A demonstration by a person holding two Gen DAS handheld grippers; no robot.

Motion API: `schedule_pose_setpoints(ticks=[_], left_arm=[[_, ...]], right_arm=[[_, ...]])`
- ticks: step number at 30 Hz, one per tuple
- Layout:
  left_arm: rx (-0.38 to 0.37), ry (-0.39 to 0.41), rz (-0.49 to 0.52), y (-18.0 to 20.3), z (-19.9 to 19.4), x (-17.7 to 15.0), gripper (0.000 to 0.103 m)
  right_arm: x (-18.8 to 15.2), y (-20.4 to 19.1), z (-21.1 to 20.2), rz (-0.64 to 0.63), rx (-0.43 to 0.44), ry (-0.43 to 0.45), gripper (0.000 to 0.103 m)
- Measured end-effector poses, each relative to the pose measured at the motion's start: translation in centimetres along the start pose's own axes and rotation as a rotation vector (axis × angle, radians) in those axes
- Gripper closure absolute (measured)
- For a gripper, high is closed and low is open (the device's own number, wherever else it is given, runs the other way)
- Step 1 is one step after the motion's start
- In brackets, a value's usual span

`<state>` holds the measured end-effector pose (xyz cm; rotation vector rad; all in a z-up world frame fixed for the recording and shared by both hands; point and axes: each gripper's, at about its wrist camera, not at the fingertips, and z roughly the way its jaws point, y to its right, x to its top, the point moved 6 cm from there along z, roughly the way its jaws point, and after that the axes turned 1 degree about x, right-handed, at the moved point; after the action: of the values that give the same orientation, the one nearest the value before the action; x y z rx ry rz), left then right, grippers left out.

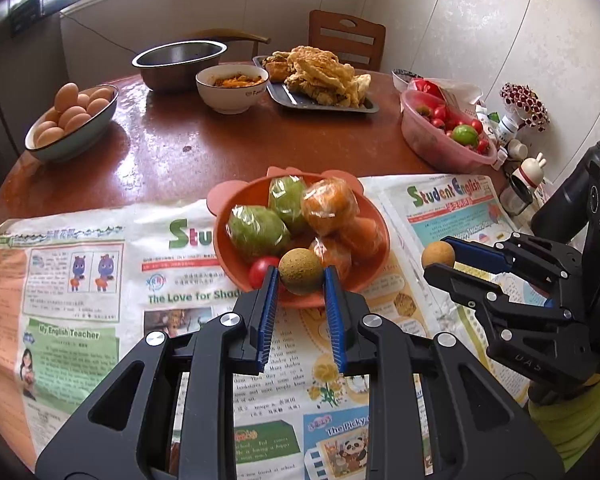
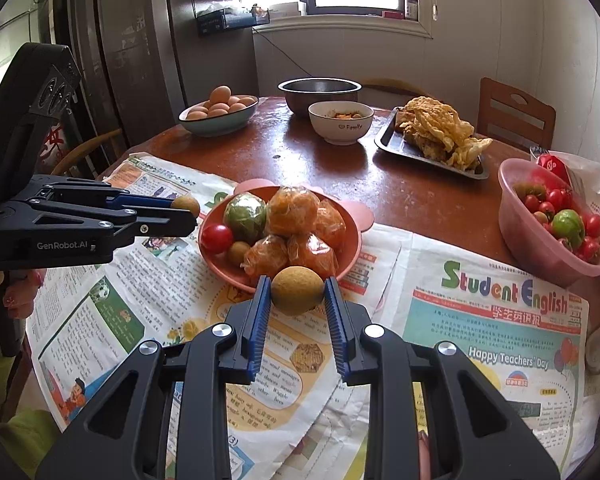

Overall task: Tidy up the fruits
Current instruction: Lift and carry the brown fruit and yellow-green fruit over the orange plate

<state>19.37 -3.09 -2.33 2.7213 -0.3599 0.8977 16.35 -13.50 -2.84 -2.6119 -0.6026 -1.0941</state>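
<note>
A small brown longan-like fruit (image 1: pixel 301 271) is clamped between the blue pads of the left hand-held gripper (image 1: pixel 301 276), and a second brown fruit (image 2: pixel 297 290) is pinched the same way in the right hand-held gripper (image 2: pixel 297 292); each pair of jaws is closed only as far as the fruit's width. Both fruits are held at the near edge of the orange bowl (image 1: pixel 226 256), which sits on newspaper (image 1: pixel 80 280) spread over the desk (image 1: pixel 188 140).

The step in hand appears to be placing these fruits into the bowl. It would best be done by carrying each fruit over the rim before the jaws are eased apart, and by lowering it into a gap so that it is not dropped from height. The bowl is already crowded: wrapped green fruits (image 1: pixel 256 230), wrapped oranges (image 2: pixel 292 208), a red tomato (image 2: pixel 217 237) and another small brown fruit (image 2: pixel 238 252) are piled inside. Open space is seen mainly at the near-left, beside the tomato, so a round fruit released on the pile could roll out.

The two grippers are near each other, so one release at a time is advisable. Free room is offered by the newspaper on both sides. The pink basin of tomatoes (image 2: pixel 540 248) is well apart to the right, and the egg bowl (image 1: pixel 74 136) is well apart at the far left.
</note>
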Motion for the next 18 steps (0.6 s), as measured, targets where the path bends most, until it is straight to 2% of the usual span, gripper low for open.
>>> schedule_pose_setpoints(ticks=[18], left_arm=[[-0.028,-0.042,0.031,0.4,2.9,1.8,0.087]], right_arm=[[2.5,0.0,1.8,-0.011,0.005,-0.006,0.076]])
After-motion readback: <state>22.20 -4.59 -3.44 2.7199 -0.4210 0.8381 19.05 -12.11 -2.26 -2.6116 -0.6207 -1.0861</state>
